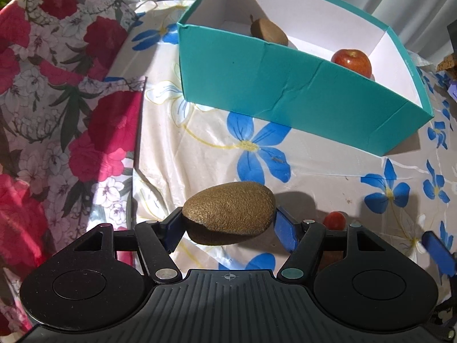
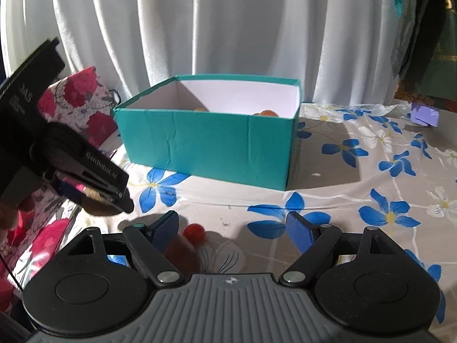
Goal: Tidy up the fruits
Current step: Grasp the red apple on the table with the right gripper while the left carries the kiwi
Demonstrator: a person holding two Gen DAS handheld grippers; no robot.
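A teal box [image 1: 285,85] with a white inside held a brown kiwi [image 1: 270,31] and a red apple [image 1: 352,61]. The cloth [image 1: 205,143] beneath was cream, printed with blue and white flowers. A pink-and-red floral fabric [image 1: 65,100] lay beside it. Another brown kiwi [image 1: 228,210] sat between the blue pads of the black left gripper [image 1: 228,225]. White curtains [image 2: 228,28] hung behind.

The left tongs [image 1: 228,224] clamp a brown kiwi [image 1: 228,213] at lower centre, above the flowered cloth [image 1: 217,154]. In the upper right, a teal box [image 1: 285,97] holds another kiwi [image 1: 270,32] and a red apple [image 1: 352,61].
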